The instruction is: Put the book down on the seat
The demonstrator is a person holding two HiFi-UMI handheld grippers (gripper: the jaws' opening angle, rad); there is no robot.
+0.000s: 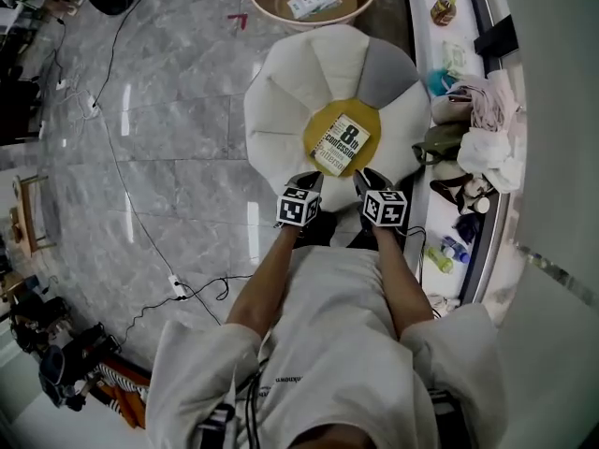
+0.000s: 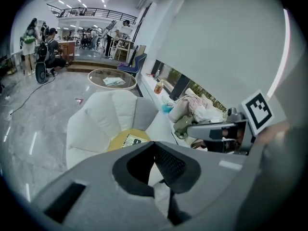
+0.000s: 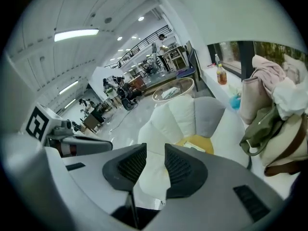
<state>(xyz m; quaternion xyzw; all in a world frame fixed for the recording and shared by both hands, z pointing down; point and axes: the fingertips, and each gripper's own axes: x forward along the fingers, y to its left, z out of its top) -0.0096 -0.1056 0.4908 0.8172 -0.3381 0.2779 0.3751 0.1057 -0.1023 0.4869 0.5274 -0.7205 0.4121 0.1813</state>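
A book (image 1: pixel 341 144) with a white and yellow cover lies flat on the yellow centre of a white petal-shaped seat (image 1: pixel 299 82). No gripper touches it. My left gripper (image 1: pixel 309 181) hovers at the seat's near edge, just short of the book's near left corner, jaws together and empty. My right gripper (image 1: pixel 367 180) hangs beside it to the right, jaws apart with nothing between them. In the left gripper view the left gripper (image 2: pixel 153 146) points at the seat (image 2: pixel 108 114), with the book (image 2: pixel 132 140) beyond the tips. In the right gripper view the right gripper (image 3: pixel 155 148) frames the seat (image 3: pixel 180 114) and book (image 3: pixel 195 146).
A round low table (image 1: pixel 271 7) with a booklet on it stands beyond the seat. A window ledge (image 1: pixel 421 7) on the right holds bags, clothes and bottles. Cables (image 1: pixel 140 223) trail over the marble floor at the left. People and desks fill the far room.
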